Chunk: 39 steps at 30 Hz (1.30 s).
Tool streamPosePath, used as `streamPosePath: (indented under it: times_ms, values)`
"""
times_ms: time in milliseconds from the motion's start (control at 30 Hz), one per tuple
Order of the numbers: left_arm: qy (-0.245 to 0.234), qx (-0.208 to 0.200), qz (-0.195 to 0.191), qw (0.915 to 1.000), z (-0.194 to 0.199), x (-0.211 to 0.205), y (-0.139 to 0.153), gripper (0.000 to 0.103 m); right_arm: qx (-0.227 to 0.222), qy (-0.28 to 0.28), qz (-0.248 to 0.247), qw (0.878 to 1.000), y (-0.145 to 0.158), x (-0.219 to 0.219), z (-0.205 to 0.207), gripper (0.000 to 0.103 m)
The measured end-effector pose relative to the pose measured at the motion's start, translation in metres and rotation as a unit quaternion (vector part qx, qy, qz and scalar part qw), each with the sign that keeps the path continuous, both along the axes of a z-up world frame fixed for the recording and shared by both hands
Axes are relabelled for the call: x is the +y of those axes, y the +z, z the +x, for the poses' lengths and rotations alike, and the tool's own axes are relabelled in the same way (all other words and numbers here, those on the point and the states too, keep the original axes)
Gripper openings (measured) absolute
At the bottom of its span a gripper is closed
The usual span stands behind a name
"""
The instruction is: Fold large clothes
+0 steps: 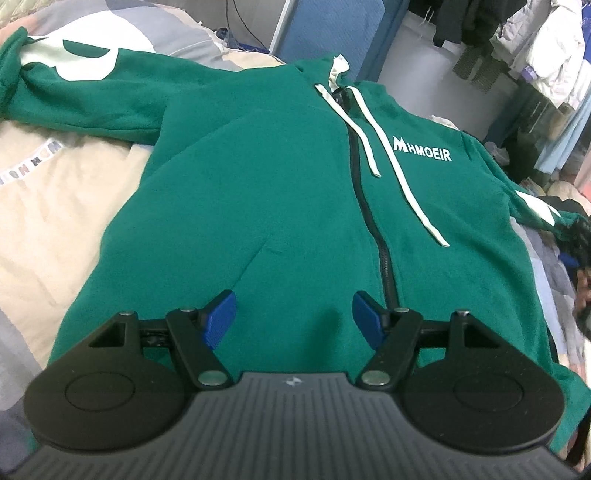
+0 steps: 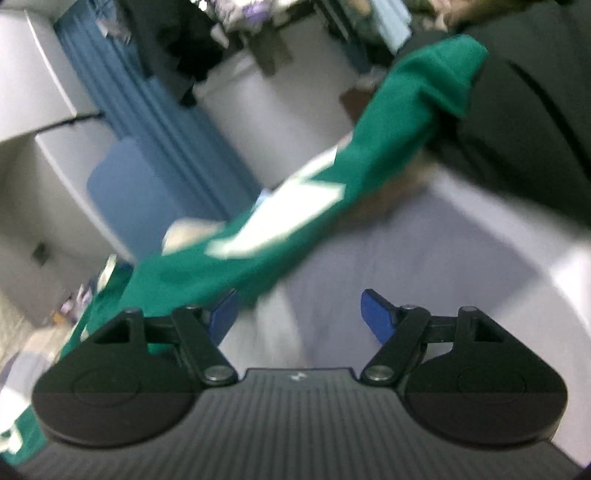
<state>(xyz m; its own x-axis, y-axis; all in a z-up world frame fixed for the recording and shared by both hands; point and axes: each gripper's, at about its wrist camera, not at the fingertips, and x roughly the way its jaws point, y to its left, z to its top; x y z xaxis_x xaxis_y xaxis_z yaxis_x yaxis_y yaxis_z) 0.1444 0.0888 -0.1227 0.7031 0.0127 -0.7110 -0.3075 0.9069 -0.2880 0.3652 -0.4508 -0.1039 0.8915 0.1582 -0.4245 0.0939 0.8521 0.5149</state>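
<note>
The green hoodie [image 1: 280, 192] is lying zip-up along the bed [image 1: 55, 206]; the left tool [image 1: 293, 319] is hovering wide and empty over its hem, nearer than the wide, empty right tool [image 2: 299, 317].

A bed [image 1: 55, 221] with beige and grey patchwork bedding sits before a blue panel [image 1: 332, 33] and crowded hanging clothes [image 1: 535, 48].

The green hoodie [image 1: 258, 206] lies flat across the bed [image 1: 55, 206], so the left gripper [image 1: 293, 317], jaws apart and empty, has clear air above the chest panel. To the left, bare bedding gives open room. Along the far and right edges, hanging clothes [image 1: 546, 55] and a blue panel [image 1: 332, 33] crowd in. A stretched green sleeve [image 2: 295, 218] crosses ahead of the right gripper [image 2: 299, 314].
</note>
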Motion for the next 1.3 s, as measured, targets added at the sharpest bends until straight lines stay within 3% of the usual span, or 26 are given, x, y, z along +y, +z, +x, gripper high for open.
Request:
streamPosePath:
  times_ms: [200, 367, 500, 600, 667, 733, 867, 1033, 1167, 1300]
  values:
    - [0.015, 0.009, 0.013, 0.9998, 0.026, -0.003, -0.004, 0.077, -0.015, -0.071, -0.011, 0.997, -0.009, -0.038, 0.077, 0.075]
    - [0.036, 0.019, -0.010, 0.9991, 0.051, 0.007, -0.005, 0.077, -0.029, -0.114, -0.016, 0.993, -0.013, -0.071, 0.123, 0.074]
    - [0.035, 0.020, -0.011, 0.9991, 0.068, 0.011, -0.005, 0.077, -0.023, -0.121, -0.022, 0.992, -0.012, -0.089, 0.146, 0.057]
    - [0.039, 0.020, -0.023, 0.9988, 0.073, 0.016, -0.003, 0.077, -0.014, -0.102, -0.067, 0.992, -0.005, -0.087, 0.153, 0.037]
    - [0.040, 0.011, -0.040, 0.9984, 0.071, 0.023, 0.001, 0.077, -0.009, -0.099, -0.091, 0.991, 0.002, -0.080, 0.150, 0.027]
    - [0.044, 0.001, -0.023, 0.9988, 0.068, 0.026, 0.005, 0.077, -0.012, -0.103, -0.098, 0.990, 0.015, -0.071, 0.142, 0.019]
    - [0.051, -0.003, -0.041, 0.9979, 0.060, 0.042, 0.010, 0.077, -0.039, -0.109, -0.112, 0.987, 0.058, -0.041, 0.118, 0.016]
    - [0.057, -0.031, -0.023, 0.9976, 0.042, 0.056, 0.026, 0.077, -0.091, -0.071, -0.161, 0.980, 0.129, 0.017, 0.079, 0.016]
    - [0.067, -0.059, -0.030, 0.9955, 0.020, 0.071, 0.038, 0.077, -0.140, -0.034, -0.221, 0.965, 0.184, 0.084, 0.037, 0.016]
    - [0.069, -0.077, -0.039, 0.9938, 0.003, 0.081, 0.046, 0.077, -0.183, 0.001, -0.254, 0.950, 0.215, 0.154, -0.012, 0.016]
